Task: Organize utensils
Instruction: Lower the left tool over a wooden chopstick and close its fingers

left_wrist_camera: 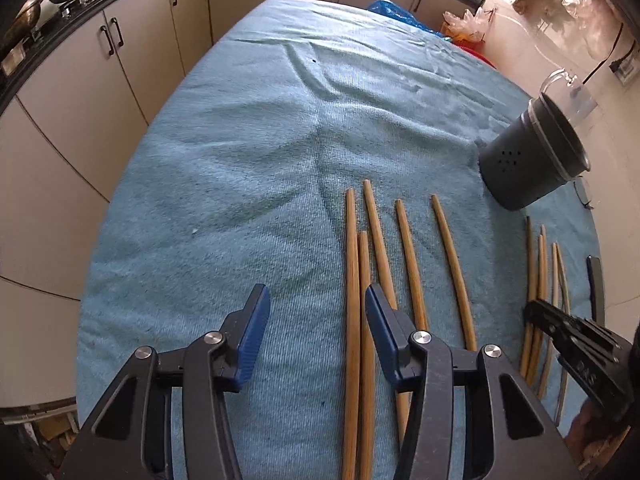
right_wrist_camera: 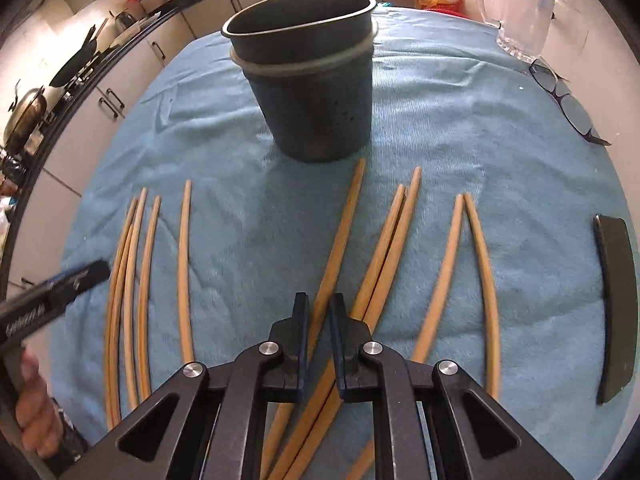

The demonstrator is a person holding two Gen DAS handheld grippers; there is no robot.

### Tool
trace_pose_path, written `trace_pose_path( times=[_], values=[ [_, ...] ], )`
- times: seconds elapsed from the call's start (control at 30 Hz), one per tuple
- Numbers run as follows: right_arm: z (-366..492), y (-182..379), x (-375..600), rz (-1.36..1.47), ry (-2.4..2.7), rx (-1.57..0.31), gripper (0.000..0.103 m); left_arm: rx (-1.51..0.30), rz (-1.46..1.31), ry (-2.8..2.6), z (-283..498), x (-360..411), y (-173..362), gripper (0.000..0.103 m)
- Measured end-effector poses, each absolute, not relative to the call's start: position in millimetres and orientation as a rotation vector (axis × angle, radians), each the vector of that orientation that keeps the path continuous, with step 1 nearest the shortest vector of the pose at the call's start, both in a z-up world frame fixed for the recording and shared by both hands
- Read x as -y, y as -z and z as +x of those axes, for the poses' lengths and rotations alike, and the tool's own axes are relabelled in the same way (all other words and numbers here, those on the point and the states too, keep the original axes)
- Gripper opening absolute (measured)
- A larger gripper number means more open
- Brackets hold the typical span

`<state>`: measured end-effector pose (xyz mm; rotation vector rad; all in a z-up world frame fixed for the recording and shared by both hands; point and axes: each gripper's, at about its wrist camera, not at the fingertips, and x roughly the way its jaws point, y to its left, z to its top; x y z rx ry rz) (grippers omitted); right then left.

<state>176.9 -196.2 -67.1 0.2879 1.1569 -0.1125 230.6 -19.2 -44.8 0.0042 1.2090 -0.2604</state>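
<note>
Several wooden chopsticks lie in rows on a blue towel (left_wrist_camera: pixel 240 160). A dark round holder (right_wrist_camera: pixel 312 92) stands upright behind them, also seen at the right of the left wrist view as the holder (left_wrist_camera: pixel 532 160). My right gripper (right_wrist_camera: pixel 319 308) points steeply down and is shut on one chopstick (right_wrist_camera: pixel 344 220) of the middle group. It shows too as the right gripper (left_wrist_camera: pixel 538 314) at the lower right. My left gripper (left_wrist_camera: pixel 316 308) hangs open over the towel, with two chopsticks (left_wrist_camera: pixel 351 248) seen just inside its right finger. Its tip, the left gripper (right_wrist_camera: pixel 80 276), enters from the left.
A glass pitcher (right_wrist_camera: pixel 520 8) and a pair of glasses (right_wrist_camera: pixel 564 100) sit at the far right of the towel. A dark flat object (right_wrist_camera: pixel 616 308) lies at the right edge. Kitchen cabinets (left_wrist_camera: pixel 80 80) and a stove with pans run along the left.
</note>
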Motion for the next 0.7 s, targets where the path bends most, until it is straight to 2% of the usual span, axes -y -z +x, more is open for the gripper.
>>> trace_pose_path(
  times=[0.7],
  values=[
    [178.5, 68.0, 218.0, 0.368, 0.113, -1.156, 0.012, -1.181, 0.142, 0.184, 239.4, 32.2, 52.0, 0.042]
  ],
)
